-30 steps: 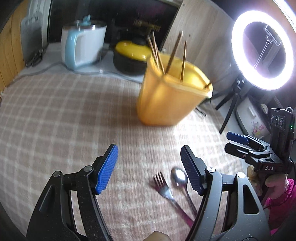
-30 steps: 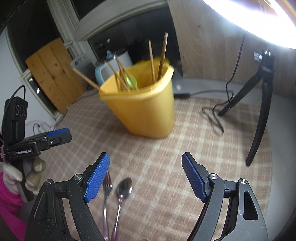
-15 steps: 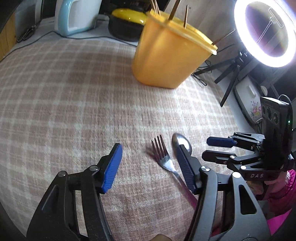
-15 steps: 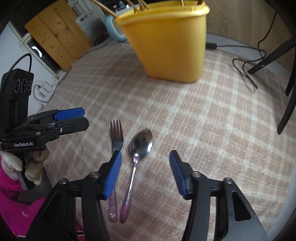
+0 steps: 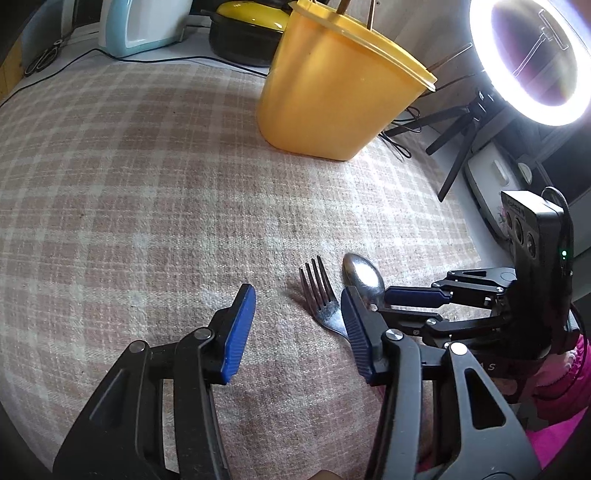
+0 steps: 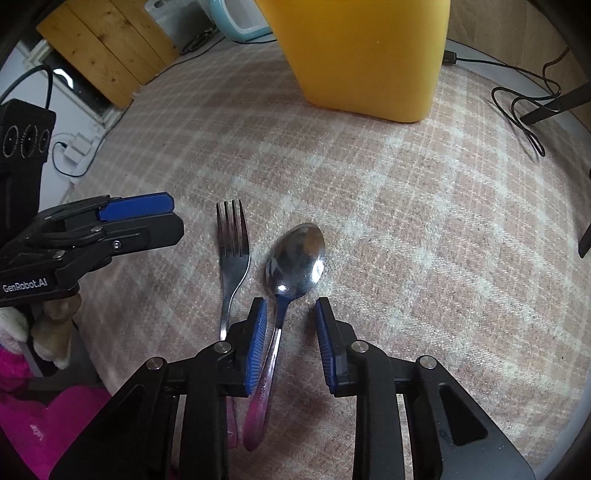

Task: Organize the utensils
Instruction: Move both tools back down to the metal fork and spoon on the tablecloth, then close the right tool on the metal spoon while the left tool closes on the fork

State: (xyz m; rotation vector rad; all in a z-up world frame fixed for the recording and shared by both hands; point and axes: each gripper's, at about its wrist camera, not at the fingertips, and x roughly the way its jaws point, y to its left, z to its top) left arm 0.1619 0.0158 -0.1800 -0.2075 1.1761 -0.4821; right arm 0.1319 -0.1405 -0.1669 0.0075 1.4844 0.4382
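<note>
- The step in hand looked to be the pick-up: both tools were low over the checked cloth on the surface (image 5: 155, 192), each lined up on a utensil, with nothing yet lifted.
- The right gripper (image 6: 290, 332) straddled the spoon (image 6: 295, 254) at its neck, at lower centre of the right wrist view. Its jaws were closing with the thin shaft between them; the left blue pad lay just beside the shaft and the right pad showed a clear gap, so the spoon was not yet clamped.
- The fork (image 6: 232, 236) lay just left of the spoon, roughly parallel, tines pointing toward the top of the frame. Both pink handle ends ran under the right gripper's body.
- In the left wrist view the left gripper (image 5: 297, 317) had its jaws apart and closing over bare cloth. The fork's tines sat just inside the right-hand pad, whose black finger hid the fork's neck, so no pad pressed on it.
- The next move probably called for the right jaws to finish closing squarely on the narrow shaft, which could slip or roll, while the left tool shifted toward the fork.
- The yellow bin (image 5: 332, 92), holding chopsticks (image 5: 345, 5), stood at upper centre, well apart from the cutlery, and was the likely destination.
</note>
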